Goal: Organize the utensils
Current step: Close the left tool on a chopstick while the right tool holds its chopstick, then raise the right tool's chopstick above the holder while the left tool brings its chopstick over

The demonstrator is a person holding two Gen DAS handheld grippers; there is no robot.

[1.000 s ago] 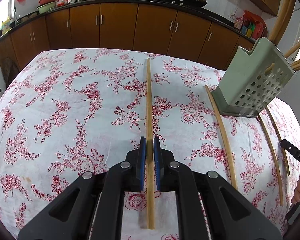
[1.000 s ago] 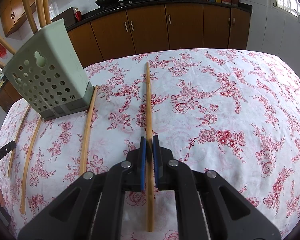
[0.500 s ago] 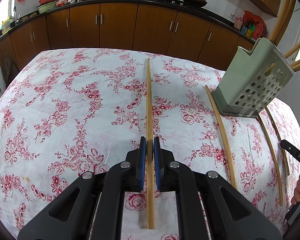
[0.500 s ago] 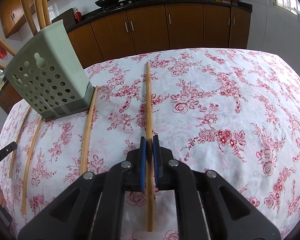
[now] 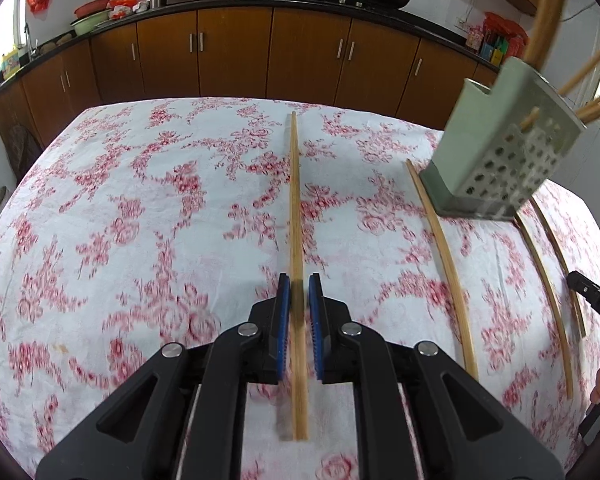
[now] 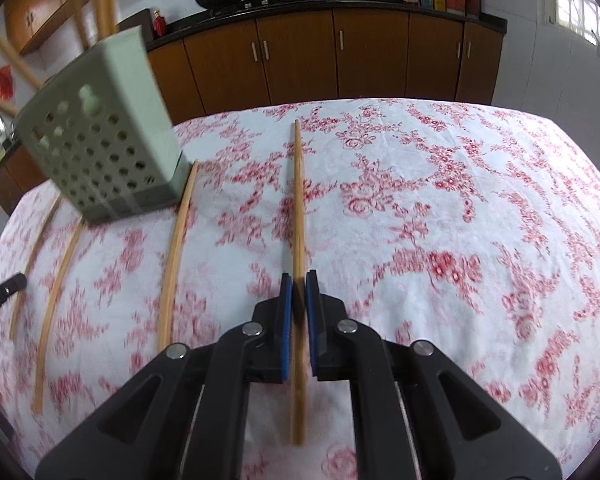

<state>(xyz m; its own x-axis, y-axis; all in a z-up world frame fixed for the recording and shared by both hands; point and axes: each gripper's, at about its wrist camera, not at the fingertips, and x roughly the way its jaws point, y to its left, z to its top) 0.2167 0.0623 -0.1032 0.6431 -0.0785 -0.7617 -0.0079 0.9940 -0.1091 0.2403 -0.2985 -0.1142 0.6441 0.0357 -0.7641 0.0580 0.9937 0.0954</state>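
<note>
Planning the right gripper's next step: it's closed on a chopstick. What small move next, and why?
Probably a short lift straight up. The right gripper is shut on the chopstick, which seems to lie low along the tablecloth. The green holder stands off to the left, so the chopstick needs clearance before it swings that way.

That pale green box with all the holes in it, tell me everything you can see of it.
The utensil holder is a pale green box, apparently plastic, with one wall full of round holes and a larger keyhole-shaped hanging slot near its top. Its other visible walls are plain, and the base looks darker. It stands on the floral tablecloth. Wooden chopsticks poke out of its top. One loose chopstick lies right beside its base; whether they touch is unclear.
</note>
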